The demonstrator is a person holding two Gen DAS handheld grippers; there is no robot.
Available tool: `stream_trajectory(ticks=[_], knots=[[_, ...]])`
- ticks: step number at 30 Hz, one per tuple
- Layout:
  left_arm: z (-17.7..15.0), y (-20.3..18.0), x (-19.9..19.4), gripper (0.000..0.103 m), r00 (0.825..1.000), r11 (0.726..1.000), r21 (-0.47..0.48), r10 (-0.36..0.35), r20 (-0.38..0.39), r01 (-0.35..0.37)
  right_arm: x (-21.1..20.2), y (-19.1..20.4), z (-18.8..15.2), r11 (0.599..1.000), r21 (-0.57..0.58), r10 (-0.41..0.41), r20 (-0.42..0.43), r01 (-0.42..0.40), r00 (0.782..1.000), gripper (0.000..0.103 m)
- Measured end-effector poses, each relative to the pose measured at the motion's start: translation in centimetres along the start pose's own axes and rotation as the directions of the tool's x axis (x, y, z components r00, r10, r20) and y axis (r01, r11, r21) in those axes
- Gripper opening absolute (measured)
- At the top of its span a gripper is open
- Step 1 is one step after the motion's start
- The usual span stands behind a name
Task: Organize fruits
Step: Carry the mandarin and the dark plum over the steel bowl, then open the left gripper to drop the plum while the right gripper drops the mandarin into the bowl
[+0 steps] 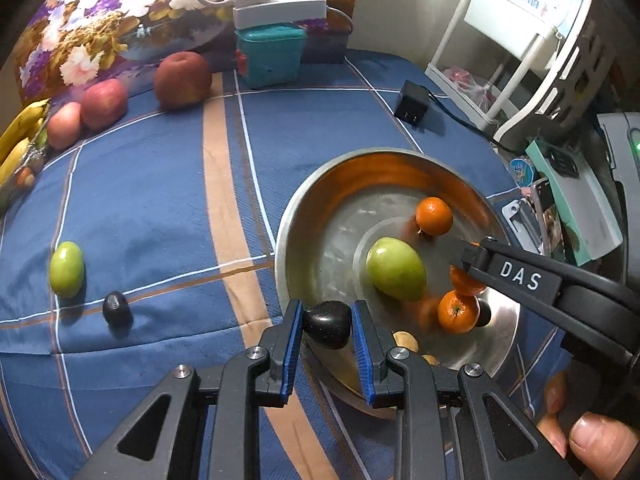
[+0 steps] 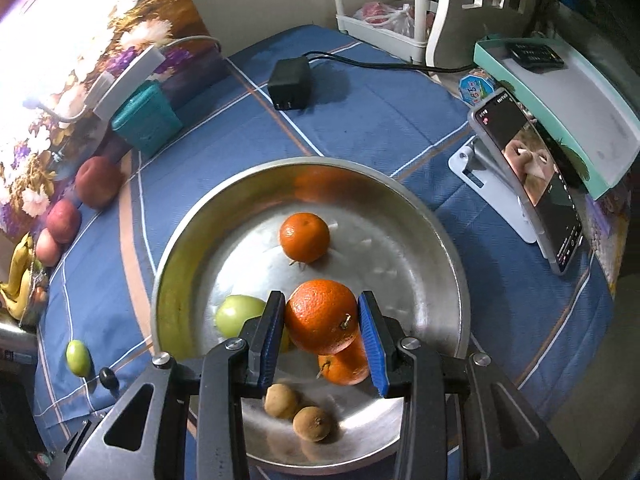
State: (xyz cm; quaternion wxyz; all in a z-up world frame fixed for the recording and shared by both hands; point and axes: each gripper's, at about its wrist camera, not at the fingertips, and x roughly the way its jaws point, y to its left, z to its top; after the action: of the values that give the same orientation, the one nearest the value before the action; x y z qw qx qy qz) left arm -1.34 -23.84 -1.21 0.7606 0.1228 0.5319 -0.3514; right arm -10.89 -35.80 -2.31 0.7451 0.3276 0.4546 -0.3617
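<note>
**Hand-held grippers carry fruit over the bowl**

The left hand-held gripper (image 1: 327, 330) pinches a small, dark, smooth-skinned plum (image 1: 327, 329) between its blue ribbed pads, hanging just over the 7 o'clock rim of the round, shiny steel bowl (image 1: 320, 184). The right hand-held gripper (image 2: 322, 322) clamps a dimpled orange tangerine (image 2: 321, 316) above the bowl's middle.

Both fruits should probably go down low before the jaws part: the polished metal is slick and curved, so round fruit will likely roll. The plum needs carrying further inward, past the rim.

Already in the bowl lie a glossy green oval fruit (image 1: 395, 268), two more tangerines and two rough brown longans (image 2: 298, 410). At 9 o'clock on the blue checked cloth (image 1: 160, 208) wait another green fruit (image 1: 66, 269) and a second dark plum (image 1: 117, 309).
</note>
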Motion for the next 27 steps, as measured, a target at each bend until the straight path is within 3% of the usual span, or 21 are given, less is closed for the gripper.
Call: stream_trajectory(ticks=[22,27], knots=[[-0.15,-0.05,1.01,0.029,1.000,1.000,-0.006,-0.001,-0.022,0.000,0.63,0.51,0.00,1.000,-0.011,-0.023,-0.011,0.023,1.000,0.040],[-0.15,-0.06,0.94,0.044,1.000,1.000,-0.005,-0.005,-0.021,0.005,0.50,0.56,0.03,0.999,-0.017,-0.031,-0.010,0.031,0.999,0.040]])
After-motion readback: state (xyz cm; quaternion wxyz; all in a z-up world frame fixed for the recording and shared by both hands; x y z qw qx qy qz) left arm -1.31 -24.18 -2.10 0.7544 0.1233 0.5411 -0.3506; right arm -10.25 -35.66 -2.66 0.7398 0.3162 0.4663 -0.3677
